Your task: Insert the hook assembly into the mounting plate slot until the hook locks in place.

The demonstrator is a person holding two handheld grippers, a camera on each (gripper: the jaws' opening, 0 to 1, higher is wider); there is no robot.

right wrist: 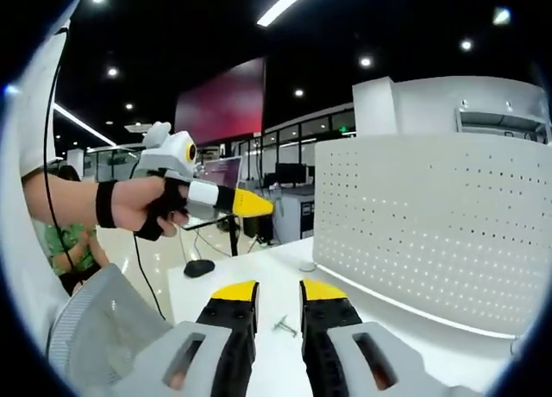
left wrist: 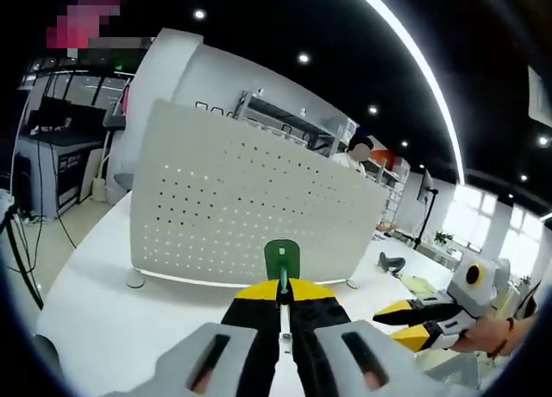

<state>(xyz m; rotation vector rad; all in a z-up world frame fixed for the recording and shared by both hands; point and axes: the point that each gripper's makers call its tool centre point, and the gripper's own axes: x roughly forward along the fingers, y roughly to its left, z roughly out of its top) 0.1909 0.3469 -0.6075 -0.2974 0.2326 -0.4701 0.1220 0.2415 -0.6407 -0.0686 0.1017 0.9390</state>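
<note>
— Hook assembly [left wrist: 281, 263] first: where is it?

— Pinched between the yellow-tipped jaws of the left gripper [left wrist: 283, 295] in the left gripper view; its green head stands up just past the tips, at about 12 o'clock from them, and a thin metal shank runs back down between the jaws.

— And the mounting plate?

— White perforated panel [left wrist: 250, 207], upright on the white table [left wrist: 103, 319]; it stands beyond the hook, apart from it, on small round feet [left wrist: 134, 279]; in the right gripper view the same panel [right wrist: 431, 224] lies at 2 o'clock from the jaws.

— The right gripper?

— In its own view the right gripper [right wrist: 279, 294] has its two jaws spread with a clear gap and nothing between them; in the left gripper view it comes in at 4 o'clock [left wrist: 405, 321], held by a hand [left wrist: 487, 332], yellow tips parted.

— Anything loose on the table?

— A small metal piece [right wrist: 285, 326] lies on the surface just beyond the gap of the right jaws; too small to name; a dark object [left wrist: 392, 263] sits past the panel's far end.

— The left hand?

— In the right gripper view, at 10 o'clock, a hand [right wrist: 142, 205] with a black wrist strap holds the left gripper [right wrist: 250, 204] aloft; a person [left wrist: 355, 151] is behind the panel.
</note>
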